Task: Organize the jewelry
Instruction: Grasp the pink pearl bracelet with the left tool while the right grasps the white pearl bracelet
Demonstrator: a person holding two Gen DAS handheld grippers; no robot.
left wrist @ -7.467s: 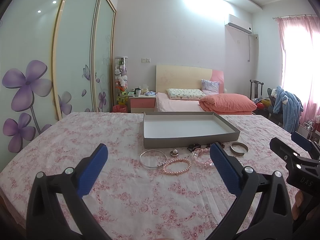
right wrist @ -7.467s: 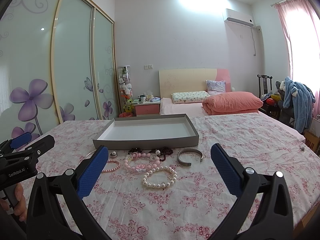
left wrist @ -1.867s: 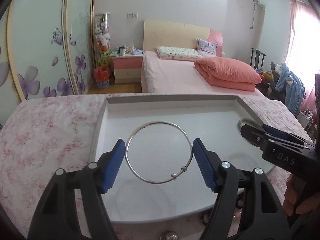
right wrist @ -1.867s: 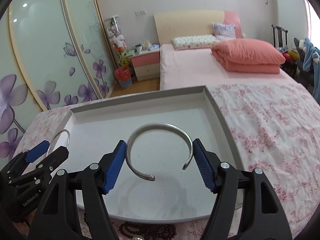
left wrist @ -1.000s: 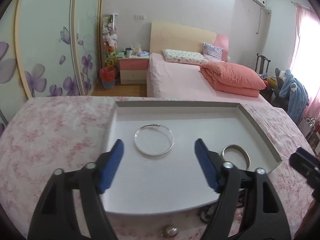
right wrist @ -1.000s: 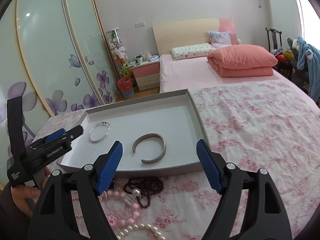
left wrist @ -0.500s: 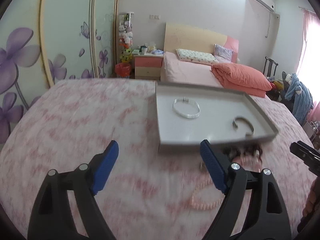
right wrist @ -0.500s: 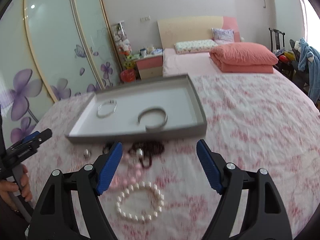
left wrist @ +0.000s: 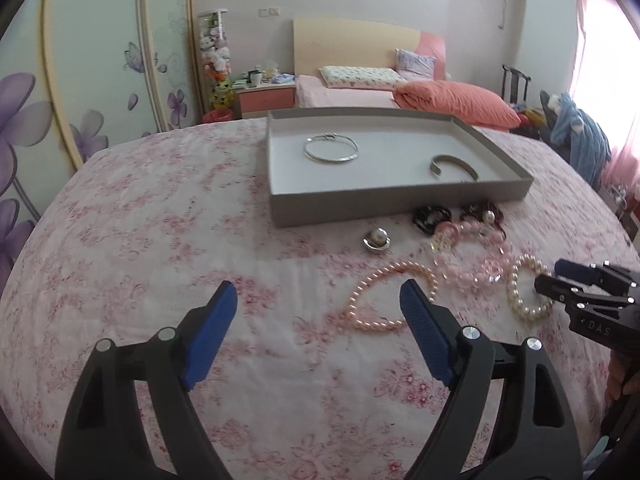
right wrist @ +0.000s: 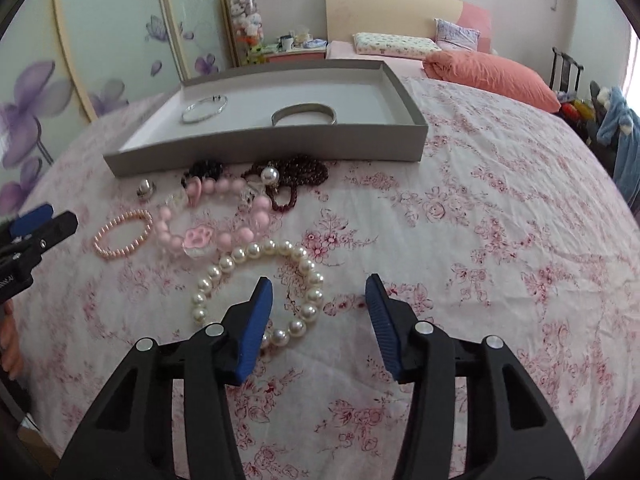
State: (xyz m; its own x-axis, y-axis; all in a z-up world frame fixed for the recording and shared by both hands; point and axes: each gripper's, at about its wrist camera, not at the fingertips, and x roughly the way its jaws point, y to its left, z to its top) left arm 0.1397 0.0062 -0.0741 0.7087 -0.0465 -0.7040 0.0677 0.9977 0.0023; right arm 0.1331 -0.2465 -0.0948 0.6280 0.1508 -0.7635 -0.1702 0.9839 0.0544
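Jewelry lies loose on the flowered bench cloth, all of it on the near side of the grey tray. Inside the tray: thin silver bangle toward its left end, open silver cuff nearer its middle.

Outside the tray, just off its front wall: small pearl ring, dark bead strands, chunky pink bead bracelet. Farther out from the tray: pink pearl bracelet on the left, white pearl bracelet on the right.

Right hand-held gripper: jaws closing, nothing held yet. The near right arc of the white pearl bracelet sits between the pads, the left pad over the inside of the loop, the right pad outside it, so the bead strand crosses the jaw line. Judged the next pick; this hand is clearly the nearer one.

Left hand-held gripper: wide open, empty, over bare cloth. Pink pearl bracelet lies just right of it, partly behind the right pad, loop flat on the cloth. A short shift right would be needed to straddle the strand.
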